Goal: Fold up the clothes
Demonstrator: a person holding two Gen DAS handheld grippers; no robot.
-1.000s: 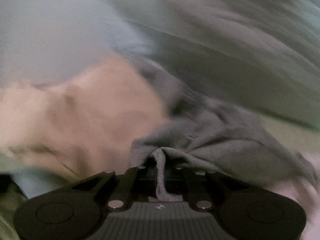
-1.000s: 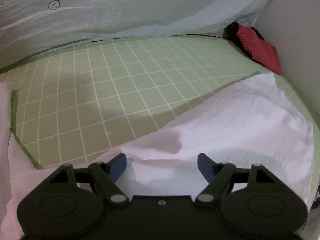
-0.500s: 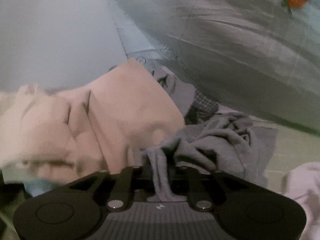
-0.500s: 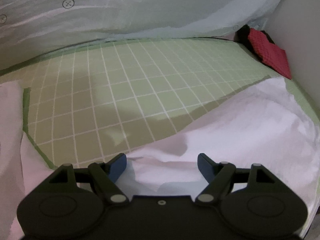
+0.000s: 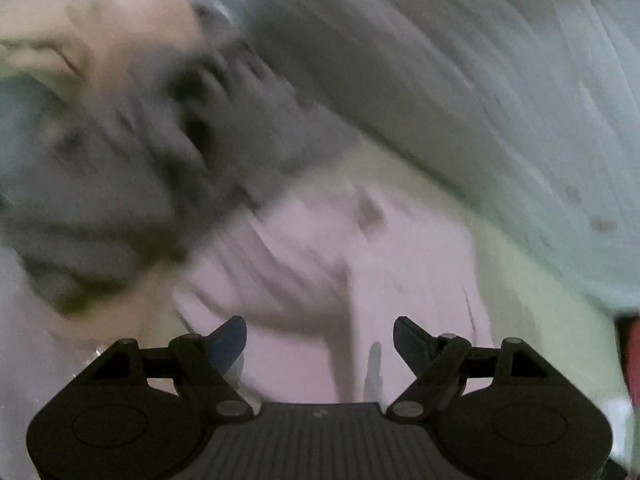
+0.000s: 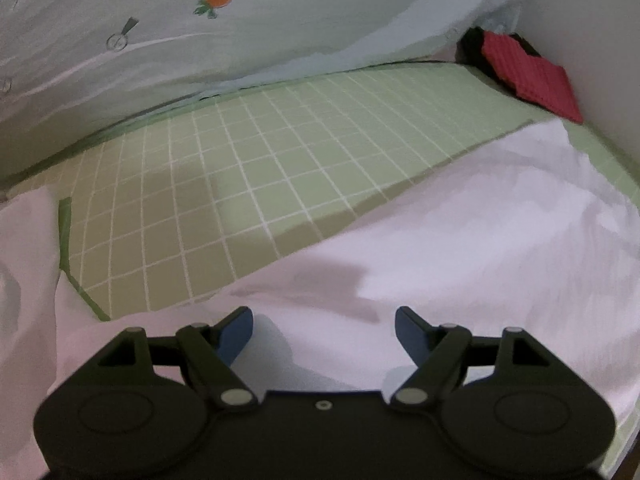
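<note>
White garment (image 6: 460, 240): lying spread and rumpled on the green checked sheet (image 6: 260, 168), filling the near and right part of the right wrist view; showing again, blurred, ahead of the left gripper (image 5: 320, 336).
Grey garment (image 5: 132, 168): sitting crumpled to the upper left in the left wrist view, beside a peach-coloured cloth (image 5: 120, 28); heavily blurred.
Left gripper: jaws opening, spread wide, nothing lying between the pads.
Right gripper (image 6: 324, 332): jaws standing wide apart, gripping nothing, hovering over the white garment's near edge.
Pale carrot-print bedding (image 6: 280, 20): bunching along the far edge of the sheet.
Red cloth (image 6: 528, 72): lying in the far right corner against the wall.
</note>
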